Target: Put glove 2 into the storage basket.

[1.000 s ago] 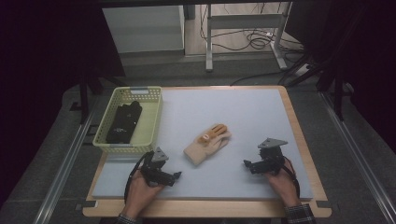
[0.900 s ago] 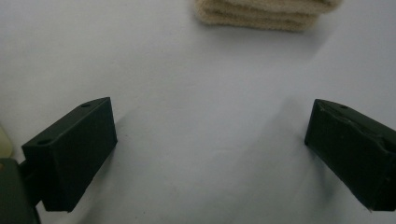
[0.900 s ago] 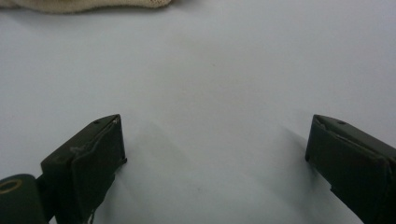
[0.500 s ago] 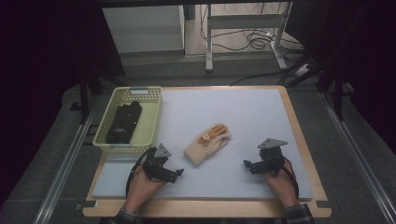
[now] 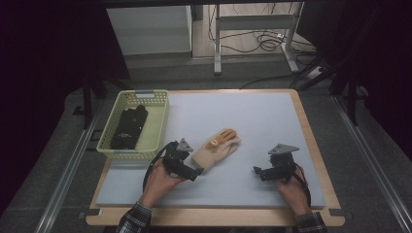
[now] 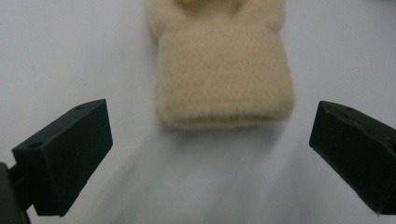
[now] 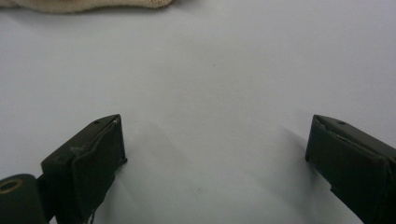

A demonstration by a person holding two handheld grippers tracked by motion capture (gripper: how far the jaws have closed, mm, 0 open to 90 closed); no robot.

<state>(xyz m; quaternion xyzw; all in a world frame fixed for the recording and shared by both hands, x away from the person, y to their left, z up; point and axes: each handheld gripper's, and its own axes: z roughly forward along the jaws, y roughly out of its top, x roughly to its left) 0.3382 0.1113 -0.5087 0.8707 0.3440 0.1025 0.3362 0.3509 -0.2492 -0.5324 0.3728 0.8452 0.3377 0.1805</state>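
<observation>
**Left gripper lined up on the glove's cuff**

The step in hand looks like the approach to a pick-up. The left gripper (image 5: 196,171) sits just short of the cuff end of the cream knitted glove with orange fingertips (image 5: 216,148), which lies flat on the pale grey table mat (image 5: 252,121). In the left gripper view the glove's folded cuff (image 6: 224,88) lies ahead of the two black fingers (image 6: 70,149) and midway between them, not yet inside the gap. The fingers are spread wide and hold nothing.

The right gripper (image 5: 258,171) rests well off to the other side of the glove, its fingers (image 7: 88,163) also spread over bare mat, with only the glove's edge (image 7: 84,3) showing far ahead of them.

The next move, as I judge it, calls for the left gripper to travel forward until the cuff sits between its fingertips, then close on the doubled knit (soft stuff, so a low, deep bite would hold better than a nip at the edge). The yellow-green plastic basket (image 5: 155,126) holding dark items, possibly other gloves, stands behind and outside the left fingers, a likely place to put it.
</observation>
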